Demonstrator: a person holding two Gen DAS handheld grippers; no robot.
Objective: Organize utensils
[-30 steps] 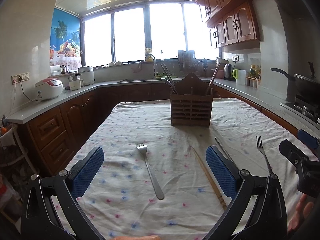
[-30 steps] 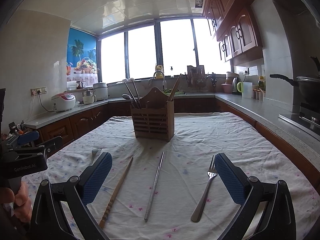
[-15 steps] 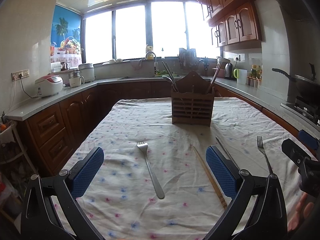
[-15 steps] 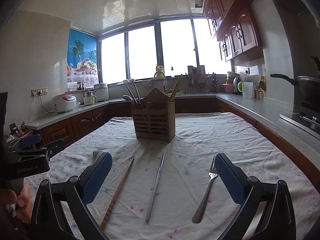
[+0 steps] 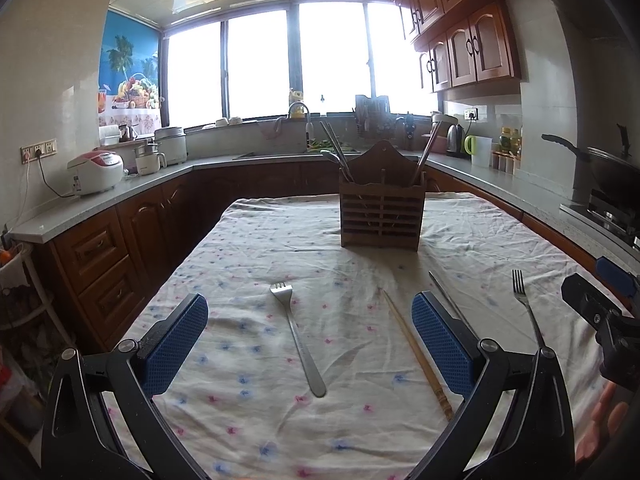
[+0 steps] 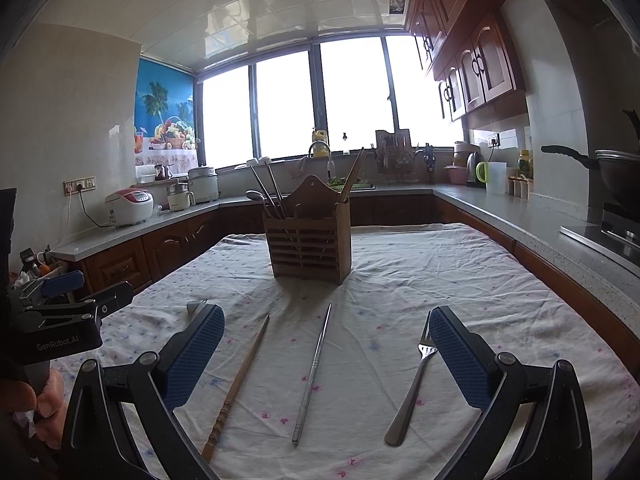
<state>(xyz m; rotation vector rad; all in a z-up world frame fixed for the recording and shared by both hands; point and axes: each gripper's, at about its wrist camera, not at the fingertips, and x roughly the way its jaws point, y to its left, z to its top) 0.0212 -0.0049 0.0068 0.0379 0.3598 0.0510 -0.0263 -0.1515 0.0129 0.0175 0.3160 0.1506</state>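
Little has shifted since earlier; both views sit slightly nearer the slatted wooden utensil holder (image 5: 382, 216) on the cloth-covered counter (image 5: 248, 248). Left tool (image 5: 310, 344) and right tool (image 6: 326, 354) gape empty (nothing pinched). Nearest the left lies a steel fork (image 5: 298, 340), lengthwise between its pads, tines toward the holder.

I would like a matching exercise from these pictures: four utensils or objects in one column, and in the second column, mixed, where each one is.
Things:
1. wooden holder
2. wooden chopstick
3. metal chopstick
4. left fork

Places:
A. between the left tongs' open pads
B. standing at the far middle of the tablecloth
C. flat, just right of the wooden chopstick
D. flat, beside the right tongs' left pad

Pairs: 1-B, 2-D, 3-C, 4-A
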